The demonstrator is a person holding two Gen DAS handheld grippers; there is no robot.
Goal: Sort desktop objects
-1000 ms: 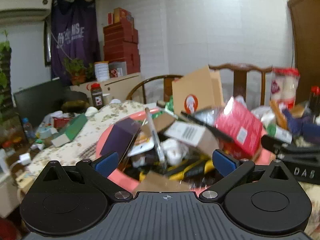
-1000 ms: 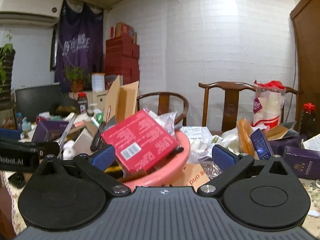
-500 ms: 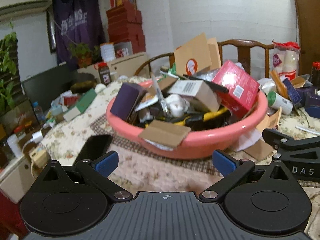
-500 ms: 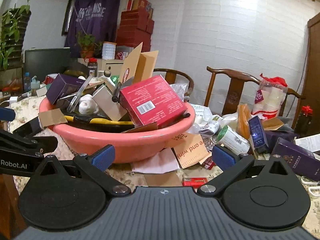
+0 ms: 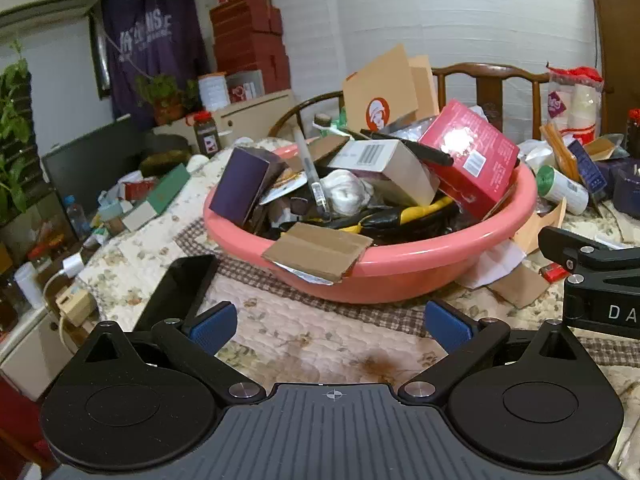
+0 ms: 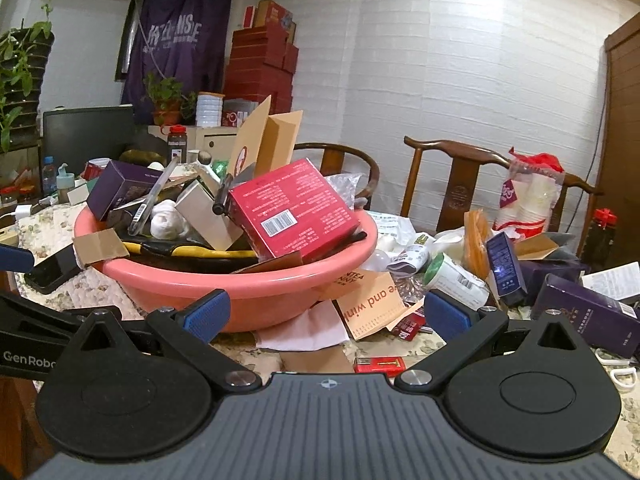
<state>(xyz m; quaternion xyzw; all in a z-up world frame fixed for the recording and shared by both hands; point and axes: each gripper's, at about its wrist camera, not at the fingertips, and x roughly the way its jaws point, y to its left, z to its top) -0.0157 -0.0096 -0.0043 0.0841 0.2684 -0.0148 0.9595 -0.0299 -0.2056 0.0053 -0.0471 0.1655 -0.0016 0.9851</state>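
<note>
Main risk as I judge it: pink basin [image 5: 400, 276] is overloaded, so the red box [image 6: 292, 210] leaning on its rim, or the cardboard flap [image 5: 316, 250] hanging over the near edge, could slide out if the basin gets bumped or one item is yanked. Black phone [image 5: 176, 288] lies at the table edge, easy to knock off. Left gripper [image 5: 328, 326] sits low and level before the basin, jaws wide apart, holding nothing. Right gripper [image 6: 326, 314] likewise, gaping and empty, aimed at loose clutter right of the basin: purple box [image 6: 588, 312], white-green bottle [image 6: 452, 276].
</note>
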